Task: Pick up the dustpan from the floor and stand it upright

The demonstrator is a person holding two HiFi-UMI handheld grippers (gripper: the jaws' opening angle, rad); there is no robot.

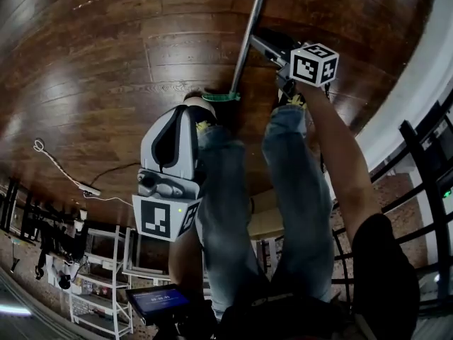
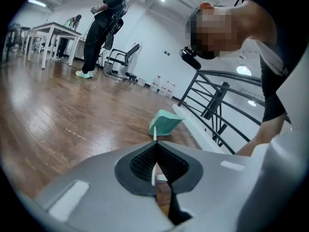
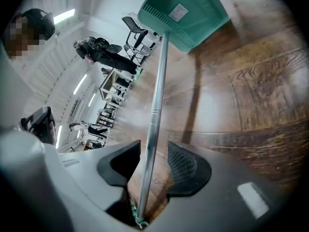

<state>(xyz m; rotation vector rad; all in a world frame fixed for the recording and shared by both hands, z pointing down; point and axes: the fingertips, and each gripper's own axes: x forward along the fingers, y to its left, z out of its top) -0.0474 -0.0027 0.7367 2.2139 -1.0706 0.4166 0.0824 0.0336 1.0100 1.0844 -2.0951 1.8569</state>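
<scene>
Between the parted right tongs (image 3: 154, 148), handle of the dustpan (image 3: 183, 13) touching neither jaw, left tongs (image 2: 154, 145) clenched, pan beyond both

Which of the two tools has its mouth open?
The right tool. Its two pads stand apart, and the dustpan's silver pole runs through the gap between them. The left tool has its jaws together.

Left gripper (image 2: 154, 144), jaws together (teal dustpan (image 2: 166, 123) beyond).

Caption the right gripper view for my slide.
Open right gripper straddles the pole of a teal dustpan over a wood floor.
</scene>
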